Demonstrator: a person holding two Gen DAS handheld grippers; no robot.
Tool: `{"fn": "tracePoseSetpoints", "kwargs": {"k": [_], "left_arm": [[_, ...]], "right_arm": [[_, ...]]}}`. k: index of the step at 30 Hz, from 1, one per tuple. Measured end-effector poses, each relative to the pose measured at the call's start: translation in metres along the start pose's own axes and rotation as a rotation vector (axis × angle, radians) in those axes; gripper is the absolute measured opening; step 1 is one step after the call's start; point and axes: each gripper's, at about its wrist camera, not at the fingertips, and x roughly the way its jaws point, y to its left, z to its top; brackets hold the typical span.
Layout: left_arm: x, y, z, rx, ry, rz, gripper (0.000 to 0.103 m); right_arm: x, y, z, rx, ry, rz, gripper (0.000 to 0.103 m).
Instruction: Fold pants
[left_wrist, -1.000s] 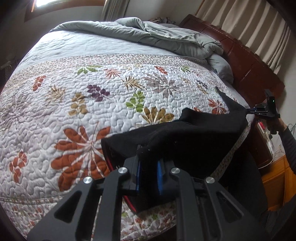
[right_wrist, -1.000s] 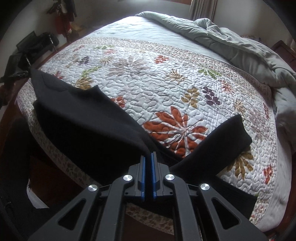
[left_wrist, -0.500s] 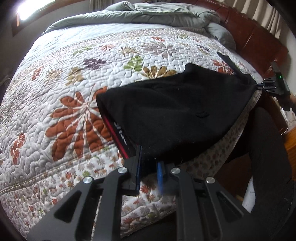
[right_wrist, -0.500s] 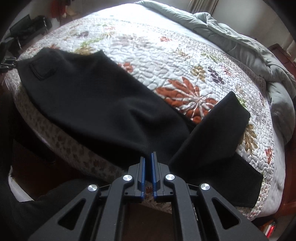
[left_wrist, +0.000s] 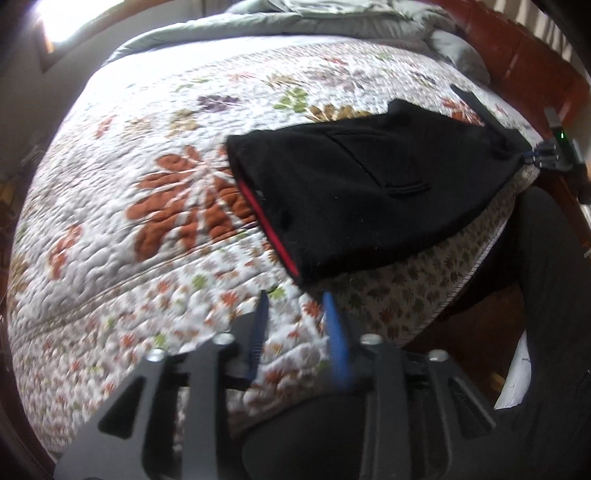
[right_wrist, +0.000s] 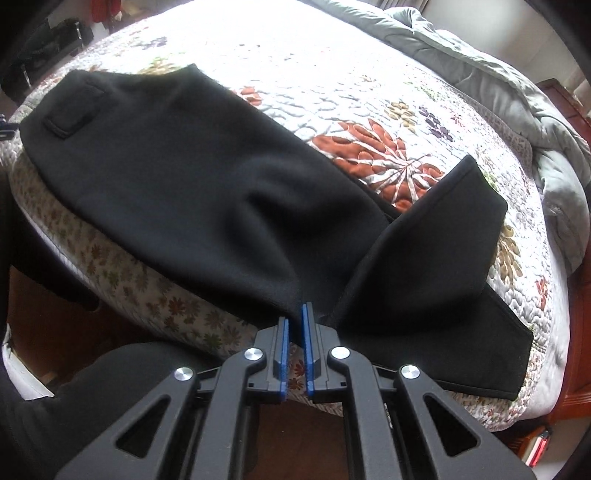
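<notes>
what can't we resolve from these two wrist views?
- Left wrist view: left tool is motion-blurred; open, off the pants.
- Right wrist view: fabric bunches over the right tool tips, so grip depth is hidden.
- Pant layers beneath the top fold: covered in both views.
- Lower pant leg underside drapes past the bed edge.

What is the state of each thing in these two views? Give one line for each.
Left hand-held gripper: open, empty, just short of the waistband.
Right hand-held gripper: shut on the pants.
Pants: laid on the bed edge, waistband end flat, leg ends overlapping.
Quilt: spread flat.
Grey duvet: bunched at the headboard end.
</notes>
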Motion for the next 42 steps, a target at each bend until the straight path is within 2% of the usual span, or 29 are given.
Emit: {"fn": "tracePoseSetpoints", "kwargs": {"k": [2,3,4,6,9,11,13,16,18,20,23,26,27,28,29,32,36,40,42], "left_arm": [[-0.012,-0.003,-0.001,-0.025,-0.033,0.014,0.049],[-0.018,-0.006,0.001,-0.045,-0.054,0.017,0.057],[-0.026,-0.014,0.005,-0.078,-0.100,0.019,0.066],[-0.035,-0.034,0.016,-0.123,-0.183,-0.009,0.077],[-0.033,-0.074,0.037,-0.134,-0.275,-0.035,0.089],[-0.014,-0.106,0.061,-0.156,-0.309,-0.065,0.091],[0.017,-0.138,0.083,-0.148,-0.280,-0.107,0.092],[0.062,-0.187,0.110,-0.056,-0.219,-0.022,0.092],[0.088,-0.210,0.121,-0.008,-0.188,-0.006,0.092],[0.106,-0.218,0.125,0.020,-0.164,0.014,0.092],[0.130,-0.227,0.125,0.055,-0.118,0.037,0.092],[0.145,-0.229,0.119,0.066,-0.096,0.038,0.092],[0.147,-0.229,0.116,0.070,-0.102,0.044,0.093],[0.148,-0.229,0.115,0.070,-0.107,0.046,0.094],[0.150,-0.229,0.113,0.067,-0.112,0.046,0.095],[0.153,-0.231,0.111,0.070,-0.120,0.047,0.097],[0.153,-0.229,0.111,0.067,-0.122,0.038,0.097],[0.152,-0.227,0.110,0.063,-0.124,0.025,0.098],[0.153,-0.228,0.111,0.063,-0.123,0.018,0.099]], "right_arm": [[0.001,0.001,-0.001,0.004,-0.003,0.002,0.007],[0.002,0.001,-0.001,0.007,-0.003,0.002,0.008],[0.002,0.001,-0.002,0.009,-0.004,0.002,0.008],[0.004,0.002,-0.001,0.010,-0.005,0.002,0.009],[0.005,0.004,-0.001,0.014,-0.006,0.006,0.013],[0.005,0.004,0.000,0.013,-0.008,0.011,0.017],[0.006,0.005,0.002,0.006,-0.003,0.011,0.019],[-0.002,0.003,0.005,0.003,-0.001,0.029,0.027],[-0.016,-0.005,0.007,0.025,-0.017,0.068,0.034],[-0.031,-0.021,0.011,0.079,-0.044,0.129,0.041],[-0.050,-0.061,0.030,0.179,-0.087,0.157,0.042],[-0.049,-0.125,0.069,0.338,-0.100,0.076,0.045],[-0.043,-0.141,0.081,0.383,-0.089,0.049,0.051],[-0.031,-0.165,0.097,0.453,-0.060,-0.005,0.056],[-0.017,-0.186,0.111,0.512,-0.027,-0.047,0.057],[0.036,-0.229,0.151,0.639,0.071,-0.087,0.057],[0.096,-0.244,0.192,0.691,0.190,-0.184,0.056],[0.133,-0.248,0.204,0.707,0.272,-0.244,0.060],[0.144,-0.248,0.205,0.697,0.311,-0.300,0.061]]}}
